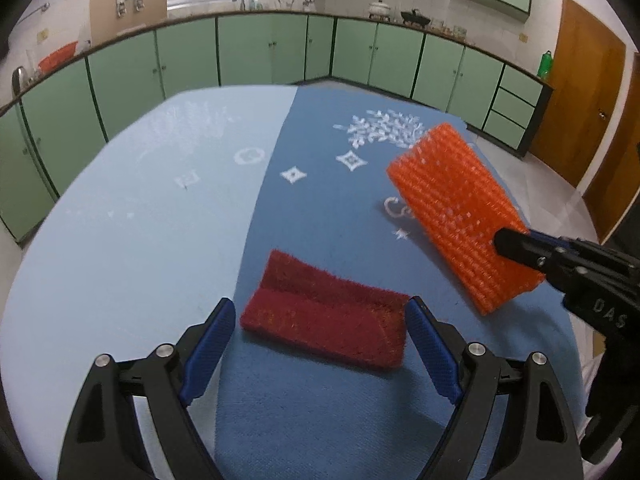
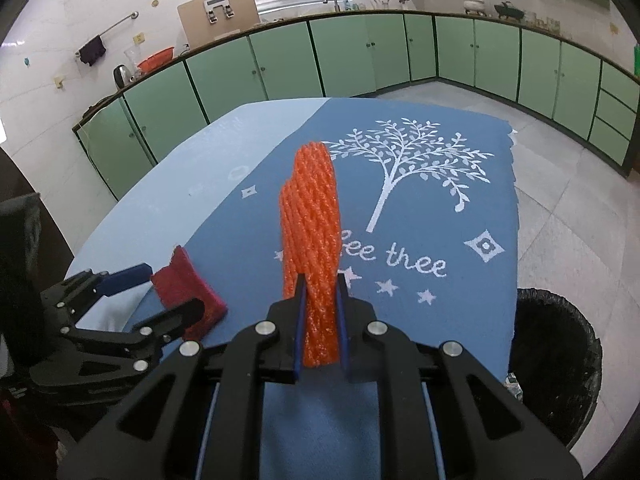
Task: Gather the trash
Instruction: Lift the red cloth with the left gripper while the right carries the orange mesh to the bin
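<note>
**Two pieces of trash, one already in a claw**

Worktop (image 2: 168, 208), pale blue, half under a darker blue mat (image 2: 460, 312) printed with a tree. Bin (image 2: 560, 360), black-lined, on the floor just beside the worktop's right edge; partly cut off, contents mostly hidden

Orange foam net (image 2: 312, 240): pinched edge-on at its near end in the right claw (image 2: 320, 320), held clear above the mat. Looks light, springy, crushable

Dark red scrub pad (image 1: 324, 316): flat on the mat, between the spread fingers of the left claw (image 1: 320, 344); contact unclear. Probably soft, light; best gripped across its short width
</note>
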`<action>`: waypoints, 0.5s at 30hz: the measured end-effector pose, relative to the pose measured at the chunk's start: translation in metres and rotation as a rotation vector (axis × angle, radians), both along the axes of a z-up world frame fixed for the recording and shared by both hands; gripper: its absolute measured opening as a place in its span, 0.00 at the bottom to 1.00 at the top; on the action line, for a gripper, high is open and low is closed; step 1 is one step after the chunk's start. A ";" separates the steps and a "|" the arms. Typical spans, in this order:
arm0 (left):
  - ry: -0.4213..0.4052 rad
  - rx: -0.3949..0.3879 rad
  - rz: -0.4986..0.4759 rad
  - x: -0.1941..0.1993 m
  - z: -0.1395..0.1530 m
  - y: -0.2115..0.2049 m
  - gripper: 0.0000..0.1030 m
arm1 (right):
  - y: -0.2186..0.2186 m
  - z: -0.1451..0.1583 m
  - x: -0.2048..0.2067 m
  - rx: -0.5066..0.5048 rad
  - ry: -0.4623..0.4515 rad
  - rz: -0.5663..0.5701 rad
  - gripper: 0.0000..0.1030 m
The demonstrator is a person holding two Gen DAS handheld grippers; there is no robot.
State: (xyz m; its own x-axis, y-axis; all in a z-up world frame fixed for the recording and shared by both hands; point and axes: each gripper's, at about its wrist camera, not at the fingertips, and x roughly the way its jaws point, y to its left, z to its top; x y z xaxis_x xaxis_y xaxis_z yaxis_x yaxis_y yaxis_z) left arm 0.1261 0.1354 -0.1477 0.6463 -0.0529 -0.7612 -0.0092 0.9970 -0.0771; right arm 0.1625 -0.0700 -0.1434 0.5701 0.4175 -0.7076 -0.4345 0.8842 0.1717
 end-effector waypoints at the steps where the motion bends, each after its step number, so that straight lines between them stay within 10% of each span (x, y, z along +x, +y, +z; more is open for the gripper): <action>1: 0.013 -0.010 -0.002 0.002 -0.003 0.001 0.83 | 0.000 0.000 0.000 -0.001 0.001 0.000 0.12; 15: 0.036 0.048 -0.053 0.005 -0.013 -0.010 0.93 | 0.002 -0.006 0.005 -0.005 0.018 -0.006 0.12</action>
State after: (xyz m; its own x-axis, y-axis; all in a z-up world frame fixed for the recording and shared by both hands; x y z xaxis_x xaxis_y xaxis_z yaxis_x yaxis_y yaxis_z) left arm 0.1313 0.1256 -0.1611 0.6160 -0.0493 -0.7862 0.0421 0.9987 -0.0296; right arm 0.1675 -0.0681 -0.1496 0.5594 0.4109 -0.7199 -0.4262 0.8875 0.1754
